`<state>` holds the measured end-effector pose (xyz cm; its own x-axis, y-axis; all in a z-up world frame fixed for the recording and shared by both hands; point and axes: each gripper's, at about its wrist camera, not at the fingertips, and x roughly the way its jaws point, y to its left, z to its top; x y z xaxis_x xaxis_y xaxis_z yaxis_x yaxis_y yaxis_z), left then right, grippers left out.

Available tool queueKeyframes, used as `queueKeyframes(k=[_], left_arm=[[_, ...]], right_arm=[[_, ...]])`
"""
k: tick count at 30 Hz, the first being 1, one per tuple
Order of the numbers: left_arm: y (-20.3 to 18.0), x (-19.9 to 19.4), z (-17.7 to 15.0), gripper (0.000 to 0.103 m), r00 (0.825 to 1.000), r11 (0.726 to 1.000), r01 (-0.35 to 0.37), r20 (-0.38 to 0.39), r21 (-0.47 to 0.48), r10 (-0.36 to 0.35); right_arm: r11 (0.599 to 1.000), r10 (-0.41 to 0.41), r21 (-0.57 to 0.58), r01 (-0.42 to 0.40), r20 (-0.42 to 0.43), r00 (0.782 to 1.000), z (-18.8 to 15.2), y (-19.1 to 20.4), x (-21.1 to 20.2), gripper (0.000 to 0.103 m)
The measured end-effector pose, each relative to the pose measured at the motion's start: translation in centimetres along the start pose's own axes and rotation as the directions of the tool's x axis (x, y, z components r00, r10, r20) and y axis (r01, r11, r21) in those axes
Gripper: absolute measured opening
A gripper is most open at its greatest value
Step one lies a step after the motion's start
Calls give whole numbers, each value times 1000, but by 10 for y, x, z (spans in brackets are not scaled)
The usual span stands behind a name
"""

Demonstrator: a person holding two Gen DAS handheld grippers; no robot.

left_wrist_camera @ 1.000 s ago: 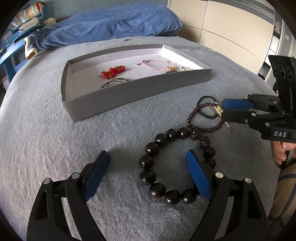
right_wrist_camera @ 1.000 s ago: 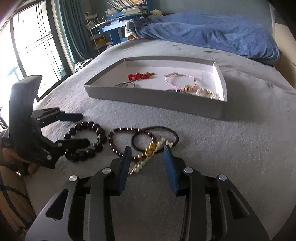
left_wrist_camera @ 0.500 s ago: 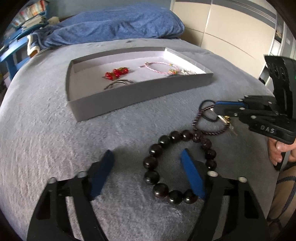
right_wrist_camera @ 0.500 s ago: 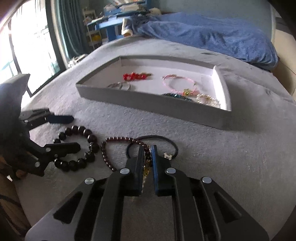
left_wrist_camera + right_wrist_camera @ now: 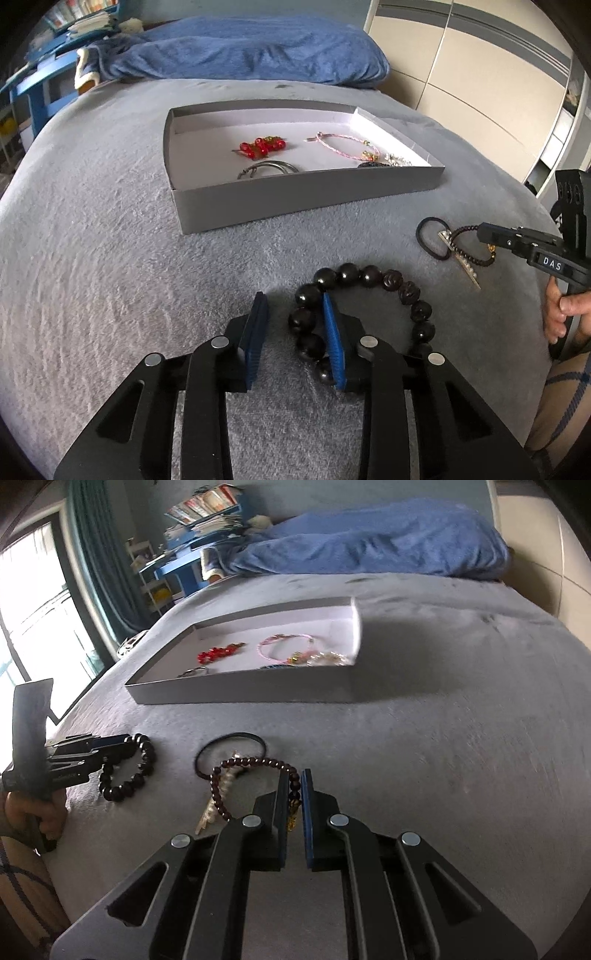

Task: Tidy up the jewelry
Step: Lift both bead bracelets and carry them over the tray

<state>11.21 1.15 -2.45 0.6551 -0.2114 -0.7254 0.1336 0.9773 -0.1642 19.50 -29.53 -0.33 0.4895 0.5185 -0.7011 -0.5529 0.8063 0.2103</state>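
A large dark bead bracelet [image 5: 369,306] lies on the grey bed cover; it also shows in the right wrist view [image 5: 127,766]. My left gripper [image 5: 293,306] has its jaws closing over the bracelet's left side, with a gap still between them. My right gripper [image 5: 294,777] is shut on a small dark-red bead bracelet [image 5: 251,766] with a gold charm, which it lifts slightly; the same bracelet shows in the left wrist view [image 5: 469,247]. A black hair tie [image 5: 430,236] and a pearl hair clip [image 5: 460,258] lie beside it.
A grey tray [image 5: 295,199] sits further back on the bed and holds red beads [image 5: 262,146], a metal ring [image 5: 267,170], a pink bracelet [image 5: 347,146] and other small pieces. A blue blanket [image 5: 240,51] lies behind it. The bed edge is to the right.
My right gripper shut on the dark-red bracelet and lifted it a little. My left gripper's jaws narrowed from wide open and moved onto the left side of the large bead bracelet.
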Motion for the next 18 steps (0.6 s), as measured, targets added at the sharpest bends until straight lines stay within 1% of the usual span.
queueKeyframes(k=[3, 5, 7, 12, 15, 16, 18], left_arm=[[-6, 2, 0, 47, 1000, 999, -4, -9, 33, 4], [-12, 4, 0, 57, 1000, 998, -10, -17, 63, 11], [-17, 6, -1, 61, 999, 995, -26, -24, 95, 29], [-18, 7, -1, 62, 999, 994, -38, -26, 107, 41], [-19, 7, -2, 60, 999, 993, -44, -25, 112, 47], [-19, 6, -2, 58, 999, 993, -46, -23, 112, 49], [-19, 5, -2, 50, 998, 993, -50, -20, 108, 53]], right_arm=[[1000, -5, 28, 6, -22, 1000, -3, -7, 3, 6], [999, -7, 37, 8, -33, 999, -4, -8, 6, 7], [999, -12, 34, 13, -40, 999, -4, -8, 7, 7], [999, -39, 16, 40, -58, 998, -5, -4, 11, 8], [998, -66, -2, 66, -57, 996, -6, -1, 10, 9], [997, -74, -10, 73, -58, 996, -7, 0, 10, 10], [996, -83, -29, 81, -61, 995, -8, 3, 10, 15]])
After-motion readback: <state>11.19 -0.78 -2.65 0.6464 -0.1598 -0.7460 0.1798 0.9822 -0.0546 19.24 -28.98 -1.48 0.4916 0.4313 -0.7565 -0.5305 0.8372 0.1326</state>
